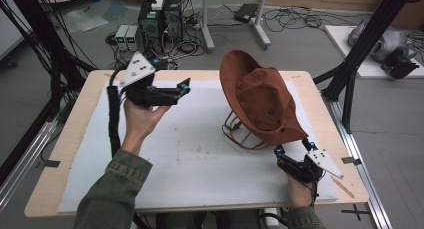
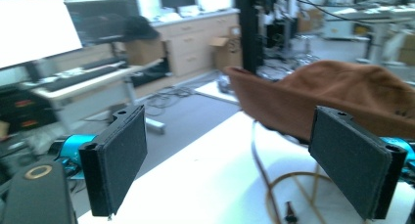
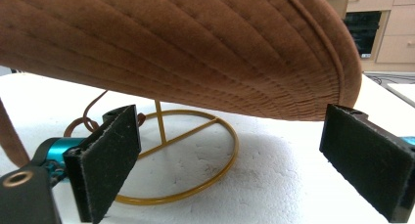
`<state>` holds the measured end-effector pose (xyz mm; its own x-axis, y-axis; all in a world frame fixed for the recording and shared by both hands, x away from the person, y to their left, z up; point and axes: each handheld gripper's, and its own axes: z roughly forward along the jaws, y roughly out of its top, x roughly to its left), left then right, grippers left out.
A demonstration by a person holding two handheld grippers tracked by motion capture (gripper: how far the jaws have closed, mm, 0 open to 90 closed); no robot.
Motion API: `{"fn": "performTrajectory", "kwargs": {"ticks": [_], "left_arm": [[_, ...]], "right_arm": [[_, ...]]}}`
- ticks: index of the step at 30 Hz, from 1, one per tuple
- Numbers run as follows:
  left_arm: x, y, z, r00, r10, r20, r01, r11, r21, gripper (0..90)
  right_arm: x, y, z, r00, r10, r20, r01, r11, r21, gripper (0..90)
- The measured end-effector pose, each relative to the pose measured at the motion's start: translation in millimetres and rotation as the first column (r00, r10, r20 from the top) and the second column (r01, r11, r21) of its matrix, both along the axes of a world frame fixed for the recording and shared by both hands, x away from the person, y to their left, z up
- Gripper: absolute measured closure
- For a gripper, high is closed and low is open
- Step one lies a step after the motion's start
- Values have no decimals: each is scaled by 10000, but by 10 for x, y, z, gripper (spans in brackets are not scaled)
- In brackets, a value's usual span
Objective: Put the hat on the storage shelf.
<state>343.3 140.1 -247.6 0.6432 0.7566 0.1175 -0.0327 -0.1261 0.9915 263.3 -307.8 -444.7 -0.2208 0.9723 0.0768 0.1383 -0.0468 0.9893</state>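
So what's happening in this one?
A person holds a gripper in each hand over a white-covered table. A brown hat sits tilted on a gold wire stand. The right gripper, open, is just below the hat's near brim. The left gripper, also open, is raised and holds nothing.

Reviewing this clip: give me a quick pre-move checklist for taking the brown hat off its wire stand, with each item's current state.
1. Right gripper open: ok.
2. Right gripper lined up with the hat brim: ok, the brim sits just beyond its jaws.
3. Left gripper open and holding nothing: ok.
4. Left gripper near the hat: not ok, well apart from it.
5. Hat seated on the wire stand: ok, though tilted.
6. Stand fixed to the table: cannot tell.
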Motion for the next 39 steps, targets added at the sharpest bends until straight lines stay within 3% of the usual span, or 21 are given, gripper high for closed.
{"fn": "performTrajectory", "kwargs": {"ticks": [4, 7, 9, 12, 13, 15, 20, 25, 28, 34, 39], "left_arm": [[-180, 363, -104, 9919, 1253, 217, -1247, 9918, -288, 137], [-354, 673, -201, 9731, 2256, 463, -2223, 9727, -668, 137], [-487, 869, -276, 9509, 3029, 643, -2965, 9506, -924, 137], [-686, 1115, -416, 9076, 4141, 691, -4026, 9052, -1360, 137], [-764, 1195, -481, 8886, 4536, 687, -4407, 8855, -1471, 137], [-888, 1313, -604, 8616, 5034, 647, -4881, 8568, -1660, 139], [-1073, 1476, -845, 8181, 5738, 387, -5569, 8072, -1956, 140], [-1197, 1531, -1072, 7742, 6326, 209, -6144, 7591, -2150, 140], [-1241, 1542, -1203, 7566, 6538, 79, -6363, 7391, -2210, 140], [-1323, 1554, -1456, 7420, 6699, -252, -6555, 7172, -2366, 140], [-1345, 1587, -1608, 7361, 6746, -544, -6668, 7091, -2291, 140]], "right_arm": [[-28, 0, 7, 9999, -79, 108, 80, 9999, -95, 74], [-42, -6, 12, 9996, -200, 189, 202, 9997, -120, 73], [-57, -7, 14, 9996, -249, 163, 250, 9997, -79, 73], [-73, -6, 16, 9990, -376, 246, 378, 9992, -97, 74], [-76, -7, 17, 9988, -408, 286, 413, 9990, -159, 73], [-87, -5, 19, 9986, -432, 302, 439, 9988, -203, 73], [-107, -1, 25, 9979, -519, 385, 528, 9983, -237, 74], [-117, -16, 29, 9969, -652, 436, 662, 9975, -230, 74], [-130, -21, 32, 9966, -708, 424, 716, 9973, -174, 74], [-141, -37, 34, 9959, -770, 474, 778, 9969, -150, 73], [-147, -32, 34, 9959, -778, 471, 785, 9968, -119, 74]]}}
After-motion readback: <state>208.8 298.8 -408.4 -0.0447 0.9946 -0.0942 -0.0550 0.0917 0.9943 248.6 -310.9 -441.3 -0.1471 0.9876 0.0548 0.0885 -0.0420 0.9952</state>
